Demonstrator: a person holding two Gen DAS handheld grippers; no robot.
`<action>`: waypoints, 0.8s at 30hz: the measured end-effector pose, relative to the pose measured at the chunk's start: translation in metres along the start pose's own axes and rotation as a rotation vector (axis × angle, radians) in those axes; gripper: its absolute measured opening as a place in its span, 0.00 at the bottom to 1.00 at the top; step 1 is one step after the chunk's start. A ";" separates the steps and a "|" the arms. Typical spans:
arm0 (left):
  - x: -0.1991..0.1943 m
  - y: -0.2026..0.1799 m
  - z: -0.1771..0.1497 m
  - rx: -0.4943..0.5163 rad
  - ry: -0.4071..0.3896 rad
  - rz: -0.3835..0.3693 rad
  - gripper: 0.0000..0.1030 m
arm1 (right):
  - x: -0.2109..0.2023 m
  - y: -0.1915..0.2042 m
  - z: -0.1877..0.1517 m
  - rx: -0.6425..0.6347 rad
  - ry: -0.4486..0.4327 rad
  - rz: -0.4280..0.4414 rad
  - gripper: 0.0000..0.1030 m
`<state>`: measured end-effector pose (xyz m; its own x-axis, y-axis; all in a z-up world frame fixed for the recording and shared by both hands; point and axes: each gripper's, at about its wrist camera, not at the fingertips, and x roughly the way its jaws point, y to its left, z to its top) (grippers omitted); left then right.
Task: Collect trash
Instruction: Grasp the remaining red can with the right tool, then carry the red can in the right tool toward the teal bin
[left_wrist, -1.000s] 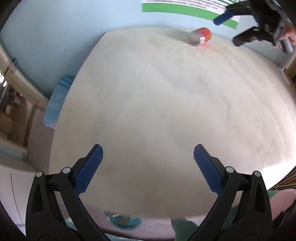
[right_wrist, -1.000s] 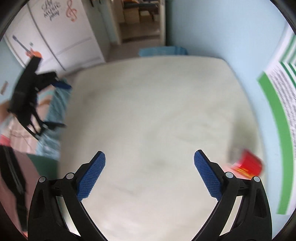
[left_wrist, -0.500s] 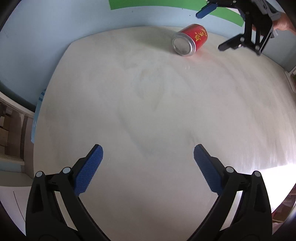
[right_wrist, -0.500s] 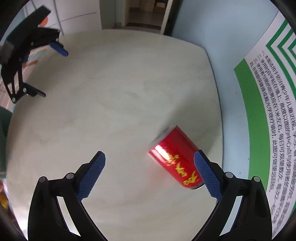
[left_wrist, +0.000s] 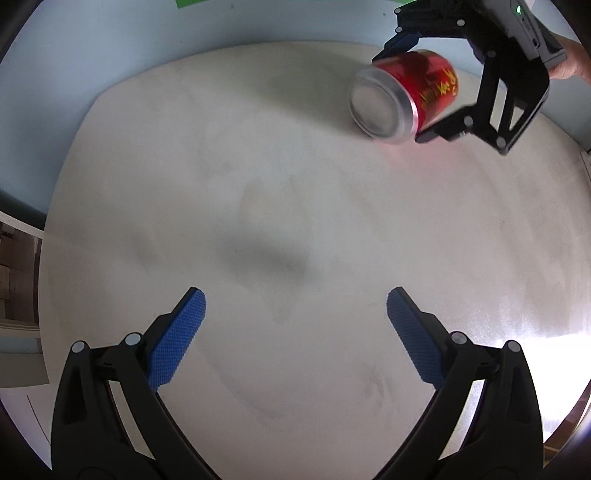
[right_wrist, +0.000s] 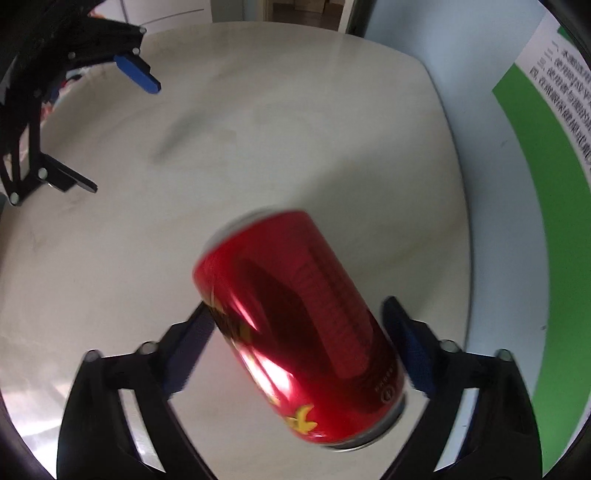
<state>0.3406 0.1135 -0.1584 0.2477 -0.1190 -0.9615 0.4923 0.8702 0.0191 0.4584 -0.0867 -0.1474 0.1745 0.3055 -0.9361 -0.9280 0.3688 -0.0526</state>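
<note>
Blue-padded left tongs (left_wrist: 295, 332) hang wide and empty over the pale surface (left_wrist: 258, 184). Farther right, the right tongs (right_wrist: 299, 347), just narrowing, straddle the lying red can (right_wrist: 295, 325); firm contact unclear. Lifting and binning remain.

Red can (right_wrist: 295, 325) between right gripper (right_wrist: 299, 343) fingers (right_wrist: 410, 343)

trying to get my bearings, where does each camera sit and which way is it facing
Left wrist: on the left gripper, looking steeply down at the table; its open fingers show.
Right wrist: on the right gripper, looking down at the red can between its fingers.
Shared: table, can, and each other's gripper.
</note>
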 end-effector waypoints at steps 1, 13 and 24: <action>0.002 -0.001 -0.001 0.002 0.003 0.004 0.93 | -0.001 0.000 -0.001 0.015 -0.007 0.007 0.78; -0.027 0.019 -0.046 -0.054 -0.020 0.034 0.93 | -0.052 0.039 0.022 0.114 -0.109 0.050 0.71; -0.095 0.079 -0.183 -0.208 -0.066 0.124 0.93 | -0.079 0.156 0.148 -0.087 -0.162 0.124 0.72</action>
<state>0.2032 0.2811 -0.1161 0.3529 -0.0299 -0.9352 0.2738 0.9590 0.0726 0.3482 0.0765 -0.0308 0.1019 0.4836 -0.8693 -0.9693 0.2448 0.0226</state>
